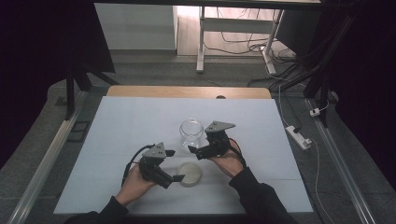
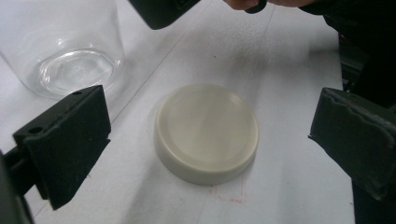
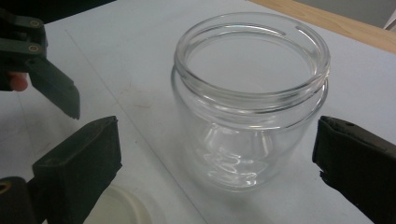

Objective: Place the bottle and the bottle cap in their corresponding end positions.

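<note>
An open, empty clear glass jar (image 1: 192, 132) stands upright mid-table on the white mat. Its round cream lid (image 1: 190, 172) lies flat on the mat, nearer to the person. My left gripper (image 1: 175, 165) is open, its jaws spread on either side of the lid (image 2: 207, 132) without touching it. The jar (image 2: 70, 46) is at the upper left of the left gripper view. My right gripper (image 1: 200, 141) is open beside the jar. In the right gripper view its jaws flank the jar (image 3: 250, 98) with gaps on both sides, and the lid's edge (image 3: 121, 210) peeks in at the bottom.
The white mat (image 1: 116, 140) covers a wooden table whose far edge (image 1: 187, 91) shows bare wood. Beyond it are dark curtains, table legs and floor cables (image 1: 243, 44). A power strip (image 1: 299, 136) lies on the floor to the right.
</note>
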The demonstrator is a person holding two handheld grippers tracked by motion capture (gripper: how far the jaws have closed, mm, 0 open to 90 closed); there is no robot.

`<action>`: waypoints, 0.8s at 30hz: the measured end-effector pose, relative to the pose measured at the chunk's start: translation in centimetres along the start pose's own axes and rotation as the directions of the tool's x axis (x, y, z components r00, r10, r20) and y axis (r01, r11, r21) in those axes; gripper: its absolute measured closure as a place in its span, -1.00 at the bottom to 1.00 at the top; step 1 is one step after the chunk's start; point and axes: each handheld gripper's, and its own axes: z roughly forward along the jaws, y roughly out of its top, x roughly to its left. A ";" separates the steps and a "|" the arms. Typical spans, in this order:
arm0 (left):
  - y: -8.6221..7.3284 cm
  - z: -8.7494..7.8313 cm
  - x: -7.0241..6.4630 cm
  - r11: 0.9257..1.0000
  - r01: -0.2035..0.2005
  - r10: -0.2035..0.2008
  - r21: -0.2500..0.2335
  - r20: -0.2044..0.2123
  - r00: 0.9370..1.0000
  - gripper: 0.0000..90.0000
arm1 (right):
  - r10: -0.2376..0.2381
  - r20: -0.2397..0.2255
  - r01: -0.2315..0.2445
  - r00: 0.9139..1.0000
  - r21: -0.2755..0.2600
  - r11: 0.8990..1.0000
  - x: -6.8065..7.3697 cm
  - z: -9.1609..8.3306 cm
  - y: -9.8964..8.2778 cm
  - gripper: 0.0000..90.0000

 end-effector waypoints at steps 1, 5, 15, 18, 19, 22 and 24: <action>0.0 -0.1 0.0 1.000 0.001 -0.001 -0.001 -0.002 1.000 -1.00 | -0.004 -0.002 0.004 1.000 -0.002 1.000 0.1 -0.2 0.0 -0.97; -0.1 -0.8 0.0 1.000 0.013 -0.013 -0.002 -0.008 1.000 -1.00 | -0.016 -0.007 0.016 1.000 -0.005 1.000 0.7 -0.8 0.0 -0.98; -0.7 -2.9 0.1 0.999 0.046 -0.046 -0.015 -0.028 0.999 -1.00 | -0.032 -0.016 0.032 0.999 0.006 0.999 1.7 -2.2 -0.8 -1.00; -1.1 -3.6 0.0 0.998 0.058 -0.059 -0.028 -0.035 0.998 -1.00 | -0.036 -0.014 0.036 0.999 0.001 0.999 2.0 -2.6 -0.9 -1.00; -1.2 -3.9 0.0 0.998 0.062 -0.063 -0.033 -0.038 0.997 -1.00 | -0.037 -0.014 0.037 0.999 -0.002 0.999 2.1 -2.8 -0.9 -1.00; -1.6 -4.6 0.0 0.997 0.068 -0.070 -0.042 -0.047 0.996 -1.00 | -0.032 -0.013 0.032 0.999 -0.004 0.999 2.4 -3.4 -1.1 -1.00; -1.7 -5.0 -0.1 0.997 0.071 -0.073 -0.043 -0.051 0.996 -1.00 | -0.028 -0.020 0.028 0.999 -0.006 1.000 2.5 -3.8 -1.3 -1.00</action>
